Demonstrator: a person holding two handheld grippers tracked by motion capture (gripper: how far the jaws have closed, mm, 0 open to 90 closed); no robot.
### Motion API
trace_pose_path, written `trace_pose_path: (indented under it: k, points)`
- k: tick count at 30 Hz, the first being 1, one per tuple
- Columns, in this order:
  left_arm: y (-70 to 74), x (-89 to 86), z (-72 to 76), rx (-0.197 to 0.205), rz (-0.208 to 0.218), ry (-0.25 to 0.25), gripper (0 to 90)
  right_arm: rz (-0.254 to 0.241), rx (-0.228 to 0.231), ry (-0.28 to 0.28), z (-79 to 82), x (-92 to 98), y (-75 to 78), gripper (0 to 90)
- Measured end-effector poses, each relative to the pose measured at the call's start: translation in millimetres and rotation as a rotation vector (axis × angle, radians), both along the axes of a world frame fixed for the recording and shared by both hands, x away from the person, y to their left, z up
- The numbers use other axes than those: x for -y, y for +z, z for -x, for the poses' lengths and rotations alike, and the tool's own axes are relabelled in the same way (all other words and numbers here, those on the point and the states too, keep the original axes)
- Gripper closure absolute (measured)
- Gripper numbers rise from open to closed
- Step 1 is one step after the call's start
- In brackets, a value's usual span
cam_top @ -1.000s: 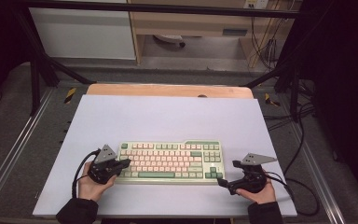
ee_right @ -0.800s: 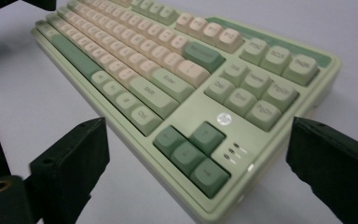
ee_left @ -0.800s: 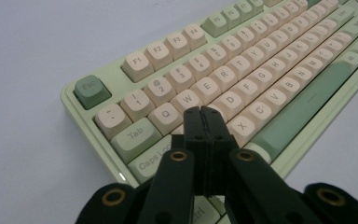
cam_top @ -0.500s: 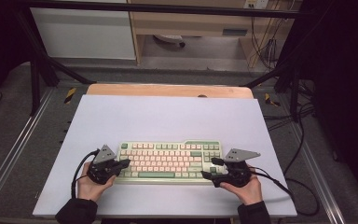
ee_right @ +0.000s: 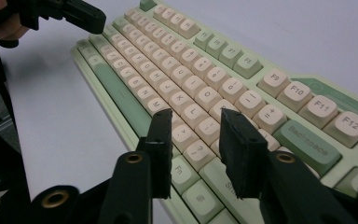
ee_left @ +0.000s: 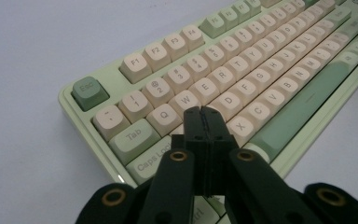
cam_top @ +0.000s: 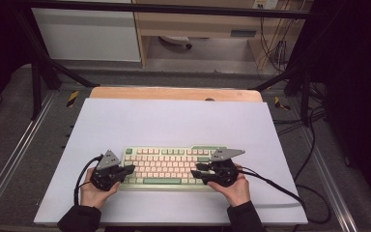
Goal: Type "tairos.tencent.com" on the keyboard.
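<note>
The green and cream keyboard (cam_top: 171, 166) lies near the counter's (cam_top: 174, 121) front edge. The left gripper (ee_left: 204, 114), fingers pressed together, hovers over its A key; the right gripper (ee_right: 193, 128), fingers apart and just been closing with nothing between them, overhangs several right-end keys and could press more than one.

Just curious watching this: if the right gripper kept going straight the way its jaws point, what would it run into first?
Probably the keyboard: the right gripper angles down over its letter keys, jaws apart, nothing between them. How close it hangs is unclear.

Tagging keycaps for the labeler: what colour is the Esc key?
Sage green Esc key, darker than the cream letter keys; clearest in the left gripper view.
</note>
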State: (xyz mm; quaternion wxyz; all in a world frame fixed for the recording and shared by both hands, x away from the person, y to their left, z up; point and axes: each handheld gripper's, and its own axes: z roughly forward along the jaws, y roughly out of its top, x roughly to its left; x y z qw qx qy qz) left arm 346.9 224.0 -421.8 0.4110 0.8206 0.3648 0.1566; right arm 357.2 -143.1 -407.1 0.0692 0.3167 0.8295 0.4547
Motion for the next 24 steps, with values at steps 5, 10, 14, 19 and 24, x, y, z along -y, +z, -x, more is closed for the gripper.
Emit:
trace_pose_path:
  k: [5,10,14,19,24]
  points:
    - [-0.3,-0.2,-0.3,0.000,0.000,-0.001,90.0,-0.008,-0.011,-0.014,-6.9,-12.3,-2.9,75.1]
    - [-0.3,-0.4,-0.5,0.001,0.000,-0.002,89.9,-0.001,-0.016,-0.020,-13.3,-25.9,-4.5,81.8]
    - [-0.4,-0.4,-0.7,0.001,0.001,-0.003,89.9,0.006,-0.019,-0.025,-20.5,-41.4,-6.2,88.1]
    - [-0.6,0.0,-0.5,0.000,0.002,-0.005,89.9,0.022,-0.025,-0.012,-25.9,-52.7,-8.8,89.1]
    - [-0.8,-0.1,-0.9,-0.001,0.002,-0.004,89.9,0.031,-0.032,-0.021,-31.9,-61.5,-13.0,90.0]
